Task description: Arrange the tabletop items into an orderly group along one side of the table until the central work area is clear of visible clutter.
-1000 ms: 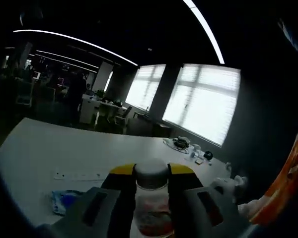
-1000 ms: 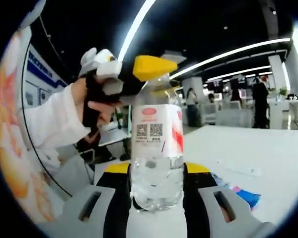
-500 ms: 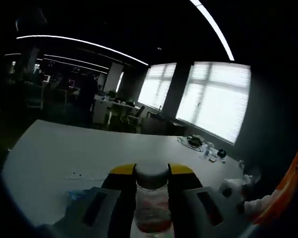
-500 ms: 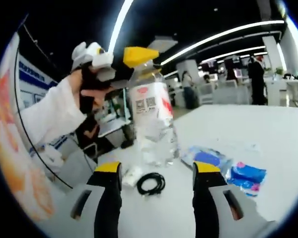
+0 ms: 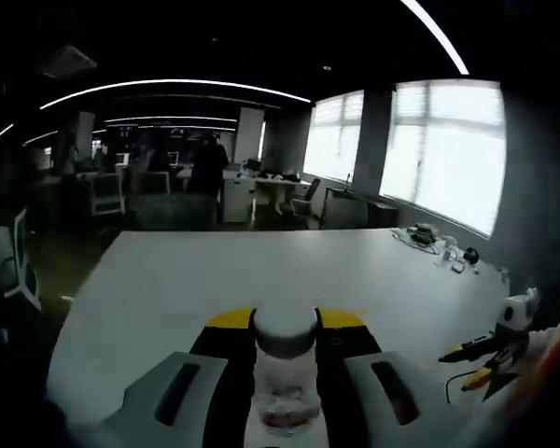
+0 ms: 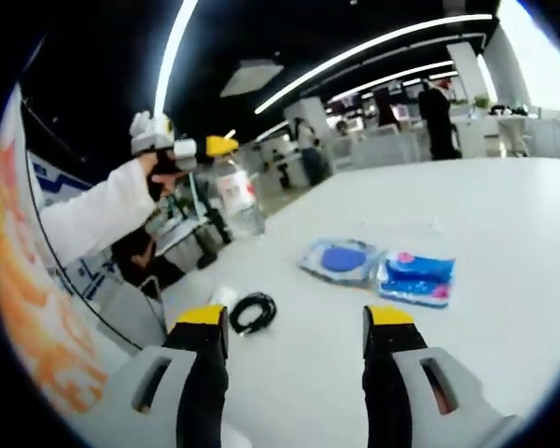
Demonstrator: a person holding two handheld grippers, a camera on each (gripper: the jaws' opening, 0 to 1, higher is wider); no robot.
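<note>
Four loose items on the white desk, listed left to right in the right gripper view

1. Water bottle: clear plastic, red-and-white label, about half full by the look of it. Held near the cap between the fingers of the left gripper, at the near-left edge of the desk; whether its base touches the desk cannot be told. In the left gripper view the same bottle stands between the closed fingers, white cap uppermost. Judged moderately heavy from the water, thin-walled and slick; a hold at the stiffer neck, as now, should keep it from crushing or slipping.

2. Small white object, just left of the cable; too small to identify.

3. Black cable, coiled in a loose loop, lying flat near the desk's front. Judged light and limp; best taken across the bundled strands so that the coil does not unwind.

4. Two blue packets, flat, glossy, edge to edge toward the centre. Judged light, soft and slippery; a pinch at a sealed edge would serve better than one across the face.

Right gripper: fingers spread wide, holding nothing, poised above the cable and short of the packets

The far half of the desk is bare; the packets lie farthest toward the middle of the desk
</note>
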